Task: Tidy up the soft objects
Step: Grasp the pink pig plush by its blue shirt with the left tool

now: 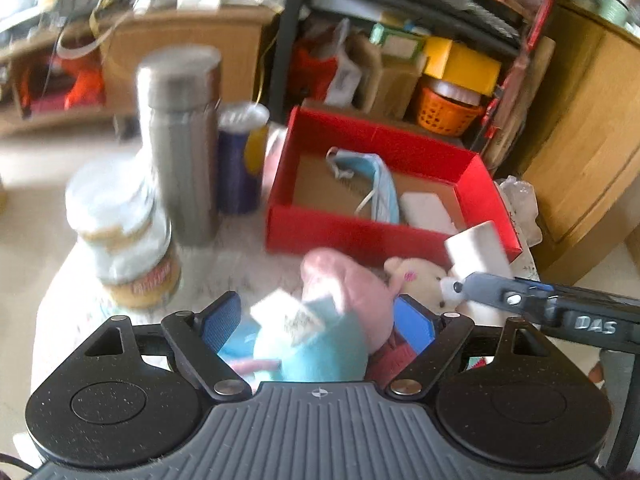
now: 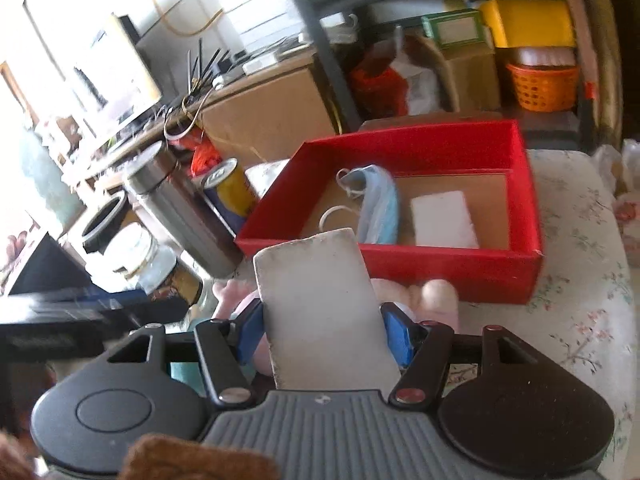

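Readable text: "DAS" in white on the right gripper (image 1: 492, 286) body, seen from left wrist view; jar (image 1: 128, 236) label has red script, too blurred to read; tag on plush toy unreadable.
Left gripper (image 1: 320, 320): blue pads either side of pink-and-light-blue plush toy (image 1: 336, 312), pads look pressed on it; toy has white tag, pink head, teal body.
Right gripper (image 2: 324, 330): clamped on white sponge (image 2: 320, 312), a flat rectangular block with grubby grey edges, sticking up and forward, just in front of box's near wall.
Red box (image 2: 440, 268): on floral-cloth table (image 2: 580, 280), brown cardboard floor; holds blue face mask (image 2: 380, 204) with white loops and second white sponge block (image 2: 442, 220), side by side.
Small cream plush (image 1: 420, 280): on table, touching box's near wall, beside pink toy.
Left of box: steel flask (image 1: 180, 140), blue-yellow can (image 1: 242, 160), jar.
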A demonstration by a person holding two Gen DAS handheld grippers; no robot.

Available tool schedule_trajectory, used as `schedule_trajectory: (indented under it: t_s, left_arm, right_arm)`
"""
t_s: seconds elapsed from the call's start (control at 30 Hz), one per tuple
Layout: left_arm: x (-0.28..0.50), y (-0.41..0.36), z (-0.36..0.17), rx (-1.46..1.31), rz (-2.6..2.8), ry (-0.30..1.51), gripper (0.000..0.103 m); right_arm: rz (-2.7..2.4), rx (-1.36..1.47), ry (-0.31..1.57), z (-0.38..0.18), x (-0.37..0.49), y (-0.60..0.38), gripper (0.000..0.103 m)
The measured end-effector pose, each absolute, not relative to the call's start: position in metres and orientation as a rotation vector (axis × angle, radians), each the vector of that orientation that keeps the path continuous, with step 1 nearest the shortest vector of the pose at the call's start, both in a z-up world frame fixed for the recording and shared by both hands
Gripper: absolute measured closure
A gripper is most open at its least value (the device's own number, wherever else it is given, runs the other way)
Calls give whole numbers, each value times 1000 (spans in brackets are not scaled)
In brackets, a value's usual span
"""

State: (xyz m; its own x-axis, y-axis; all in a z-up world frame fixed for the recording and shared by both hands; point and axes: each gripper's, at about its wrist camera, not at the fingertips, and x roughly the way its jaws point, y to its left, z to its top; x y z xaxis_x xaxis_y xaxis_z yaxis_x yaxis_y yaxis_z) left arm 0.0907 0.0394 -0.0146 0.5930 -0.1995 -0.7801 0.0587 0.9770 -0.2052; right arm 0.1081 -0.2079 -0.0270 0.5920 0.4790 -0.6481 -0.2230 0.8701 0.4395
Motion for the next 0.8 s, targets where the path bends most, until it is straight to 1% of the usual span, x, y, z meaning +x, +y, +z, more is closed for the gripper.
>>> schedule_trajectory:
  t_s: [0.13, 0.23, 0.3, 0.33, 0.47, 0.63, 0.8]
  left_arm:
    - [94, 46, -27, -268, -128, 1010, 21]
    - [101, 43, -41, -274, -80, 1048, 22]
    - [108, 42, -54, -282, -69, 1101, 28]
    - [109, 42, -60, -305, -61, 1117, 28]
    - [106, 45, -55, -305, -62, 1087, 33]
    - [96, 44, -39, -270, -71, 1059, 34]
    - [83, 51, -18, -290, -99, 1007, 35]
  right_arm:
    - [415, 353, 838, -24, 108, -215, 69]
    - [416, 375, 845, -25, 110, -216, 69]
    - [422, 375, 843, -24, 108, -216, 69]
    - [424, 376, 843, -24, 108, -217, 69]
    - [428, 382, 848, -25, 108, -218, 69]
    - [435, 386, 843, -23, 109, -215, 69]
    - [434, 371, 825, -19, 104, -209, 69]
